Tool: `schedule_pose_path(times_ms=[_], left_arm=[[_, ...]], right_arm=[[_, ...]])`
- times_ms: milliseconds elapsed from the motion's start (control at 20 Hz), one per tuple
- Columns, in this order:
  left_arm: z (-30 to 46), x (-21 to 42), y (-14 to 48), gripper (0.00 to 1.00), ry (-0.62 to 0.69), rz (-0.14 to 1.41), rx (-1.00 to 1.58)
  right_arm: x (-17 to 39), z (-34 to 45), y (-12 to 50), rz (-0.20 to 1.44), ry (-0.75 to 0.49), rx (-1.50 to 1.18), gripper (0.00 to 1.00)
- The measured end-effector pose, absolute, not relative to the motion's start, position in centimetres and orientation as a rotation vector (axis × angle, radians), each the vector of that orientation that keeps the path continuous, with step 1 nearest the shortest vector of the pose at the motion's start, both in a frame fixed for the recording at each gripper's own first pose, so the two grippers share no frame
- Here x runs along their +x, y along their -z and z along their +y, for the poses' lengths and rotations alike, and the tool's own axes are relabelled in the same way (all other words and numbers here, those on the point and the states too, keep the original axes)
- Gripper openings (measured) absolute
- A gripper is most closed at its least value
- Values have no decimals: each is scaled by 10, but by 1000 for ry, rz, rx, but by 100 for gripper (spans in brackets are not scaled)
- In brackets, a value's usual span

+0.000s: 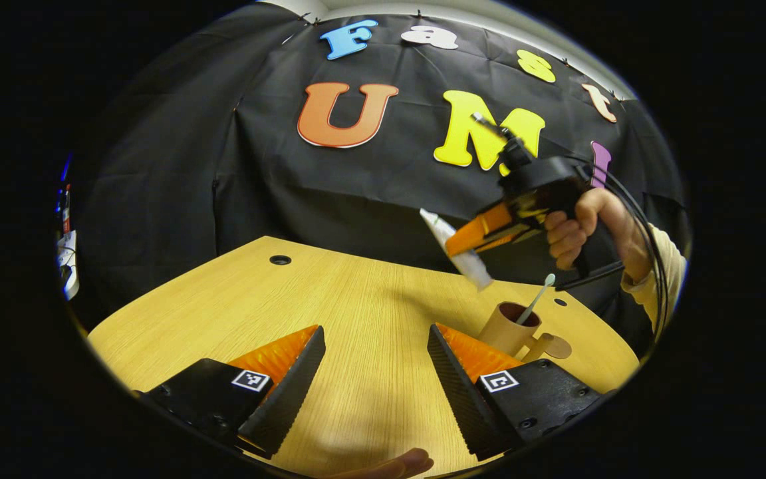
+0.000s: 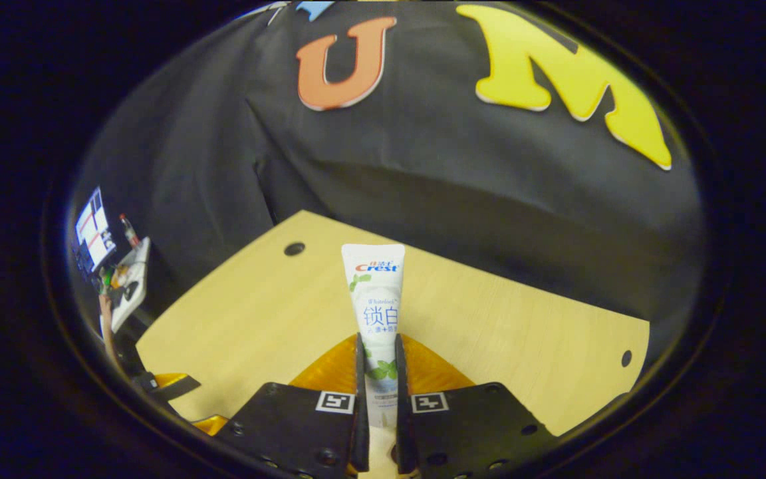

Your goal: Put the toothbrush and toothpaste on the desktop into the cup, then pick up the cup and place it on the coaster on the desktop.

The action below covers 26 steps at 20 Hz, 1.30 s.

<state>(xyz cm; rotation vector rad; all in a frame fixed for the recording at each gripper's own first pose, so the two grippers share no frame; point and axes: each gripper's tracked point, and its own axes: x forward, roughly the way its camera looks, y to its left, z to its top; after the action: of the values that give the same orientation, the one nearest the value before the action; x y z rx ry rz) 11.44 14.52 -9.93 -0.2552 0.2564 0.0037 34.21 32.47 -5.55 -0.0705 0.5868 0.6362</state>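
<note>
In the left gripper view a tan cup (image 1: 508, 327) with a handle stands on the wooden desk (image 1: 356, 319) at the right, with the toothbrush (image 1: 534, 301) leaning inside it. A round coaster (image 1: 558, 346) lies just right of the cup. Above the cup, a hand holds the right gripper (image 1: 457, 245), shut on the white toothpaste tube (image 1: 457, 249), which hangs tilted in the air. My left gripper (image 1: 375, 362) stands open low over the desk, nothing between its fingers. In the right gripper view the right gripper (image 2: 378, 362) clamps the toothpaste tube (image 2: 375, 293), which points forward.
The desk has small round cable holes (image 1: 280, 259) near its far edge. The black cloth wall stands close behind the desk. A stand with small devices (image 2: 100, 249) sits off the desk's left side. A fingertip (image 1: 409, 462) shows at the bottom of the left gripper view.
</note>
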Motion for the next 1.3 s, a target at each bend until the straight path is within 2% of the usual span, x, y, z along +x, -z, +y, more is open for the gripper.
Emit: schedule_pose_path(times_ms=[100,200,500,1000,1200,1250,1300], left_arm=[[133,108,91,98,14,233,-238],[120,101,86,99,31,226,-220],[75,92,77,98,88,206,-177],[37,94,100,98,139,257,-173],[30,94,97,98,142,251,-165],[28,93,96,98,142,250,-164],[26,94,98,98,142,254,-162]], right_arm=[[334,290,17,419,-648,36,16],[315,265,1,322,-656,103,16],[274,223,1,97,-600,196,16],[287,213,86,99,-592,291,16],[277,206,90,58,-593,252,29],[274,204,89,51,-598,253,38],[268,202,86,48,-612,253,52]])
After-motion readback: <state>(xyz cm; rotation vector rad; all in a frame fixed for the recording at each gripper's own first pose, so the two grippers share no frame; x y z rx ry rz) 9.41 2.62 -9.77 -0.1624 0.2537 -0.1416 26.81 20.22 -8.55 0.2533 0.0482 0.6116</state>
